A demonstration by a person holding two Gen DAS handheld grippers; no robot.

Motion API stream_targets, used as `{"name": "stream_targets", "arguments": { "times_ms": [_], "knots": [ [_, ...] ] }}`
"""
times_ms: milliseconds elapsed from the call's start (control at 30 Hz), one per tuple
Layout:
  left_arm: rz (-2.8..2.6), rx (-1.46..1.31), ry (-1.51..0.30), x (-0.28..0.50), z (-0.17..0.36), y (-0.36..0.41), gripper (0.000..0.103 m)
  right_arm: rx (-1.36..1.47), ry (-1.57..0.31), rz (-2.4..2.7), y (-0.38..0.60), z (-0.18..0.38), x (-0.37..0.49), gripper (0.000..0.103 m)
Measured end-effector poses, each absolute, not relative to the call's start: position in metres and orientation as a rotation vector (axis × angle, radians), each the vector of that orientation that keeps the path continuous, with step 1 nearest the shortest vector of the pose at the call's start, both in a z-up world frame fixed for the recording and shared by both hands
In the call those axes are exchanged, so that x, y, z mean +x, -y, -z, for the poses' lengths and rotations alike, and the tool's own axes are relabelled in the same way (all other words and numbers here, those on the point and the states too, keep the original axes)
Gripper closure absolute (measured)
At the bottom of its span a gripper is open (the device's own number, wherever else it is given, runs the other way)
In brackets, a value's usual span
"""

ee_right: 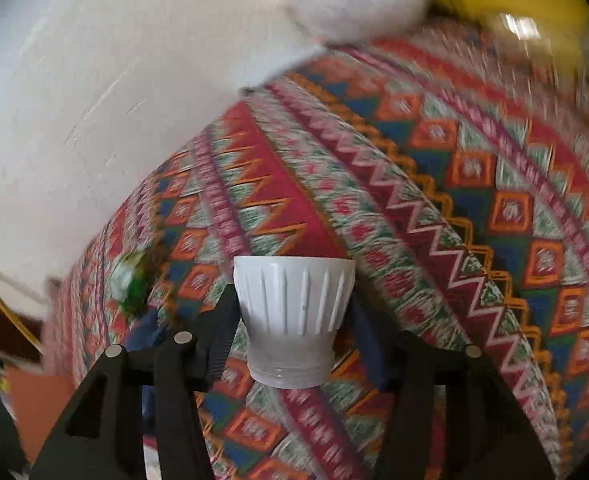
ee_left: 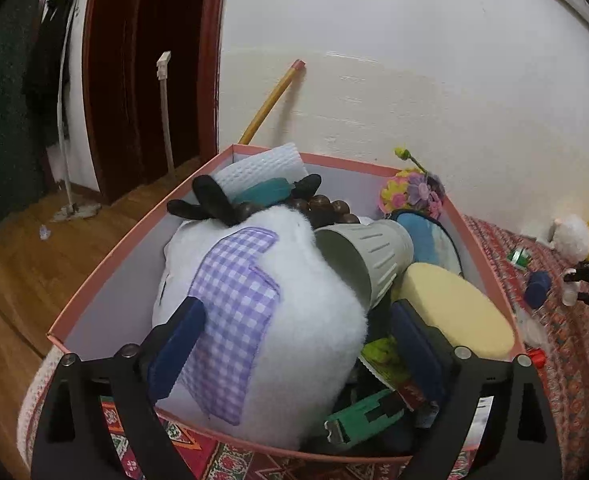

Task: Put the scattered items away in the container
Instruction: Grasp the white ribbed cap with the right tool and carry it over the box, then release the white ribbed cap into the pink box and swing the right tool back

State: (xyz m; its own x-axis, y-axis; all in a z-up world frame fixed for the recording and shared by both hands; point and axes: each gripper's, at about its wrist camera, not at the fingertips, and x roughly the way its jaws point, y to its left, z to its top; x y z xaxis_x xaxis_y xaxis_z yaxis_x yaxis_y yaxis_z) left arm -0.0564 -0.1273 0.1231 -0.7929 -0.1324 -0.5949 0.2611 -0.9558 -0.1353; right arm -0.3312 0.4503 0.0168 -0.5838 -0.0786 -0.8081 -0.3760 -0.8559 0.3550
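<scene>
In the left wrist view a pink cardboard box [ee_left: 134, 240] stands on the patterned bedspread, piled with things. On top lies a white plush toy [ee_left: 314, 320] with a purple gingham patch, beside a grey ribbed cup [ee_left: 370, 256], a yellow sponge [ee_left: 454, 304], a bead string and a fabric flower. My left gripper [ee_left: 296, 312] is open wide astride the plush, its right pad clear of it. In the right wrist view my right gripper [ee_right: 292, 308] is shut on a white ribbed cup [ee_right: 294, 312], mouth pointing away, above the blurred bedspread [ee_right: 414, 200].
Loose on the bedspread right of the box lie a blue cylinder [ee_left: 538, 288], a green item [ee_left: 518, 256], a red cap [ee_left: 536, 358] and a white fluffy toy [ee_left: 570, 236]. A white wall stands behind. Wooden floor, a door and a broom handle [ee_left: 274, 96] are at the left.
</scene>
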Motion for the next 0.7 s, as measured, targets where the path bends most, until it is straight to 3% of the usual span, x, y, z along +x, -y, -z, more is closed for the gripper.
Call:
{"name": "stream_targets", "arguments": {
  "times_ms": [133,267,400,433,467,500,567,700],
  "knots": [
    [2.767,0.884,-0.42,-0.048,-0.129,0.144,0.01,-1.386,-0.661,-2.912,-0.328,-0.098,-0.311,0.05],
    [2.759,0.846,-0.52,-0.036,-0.139,0.162,0.01,-1.403,-0.39,-3.254,-0.173,-0.162,-0.28,0.05],
    [2.744,0.798,-0.571,-0.027,-0.145,0.183,0.009,-1.462,-0.241,-3.389,-0.051,-0.184,-0.274,0.049],
    [2.736,0.8,-0.58,-0.027,-0.145,0.188,0.01,-1.475,-0.205,-3.386,-0.031,-0.181,-0.28,0.044],
    [2.73,0.802,-0.591,-0.027,-0.145,0.191,0.01,-1.478,-0.149,-3.369,-0.011,-0.178,-0.289,0.018],
    [2.721,0.805,-0.614,-0.026,-0.144,0.197,0.01,-1.452,-0.062,-3.307,0.006,-0.173,-0.296,0.007],
    [2.716,0.817,-0.665,-0.025,-0.142,0.206,0.01,-1.383,-0.034,-3.252,0.015,-0.172,-0.293,0.003],
    [2.732,0.789,-0.695,-0.018,-0.147,0.212,0.01,-1.447,-0.329,-3.248,-0.019,-0.157,-0.269,0.003]
  ]
}}
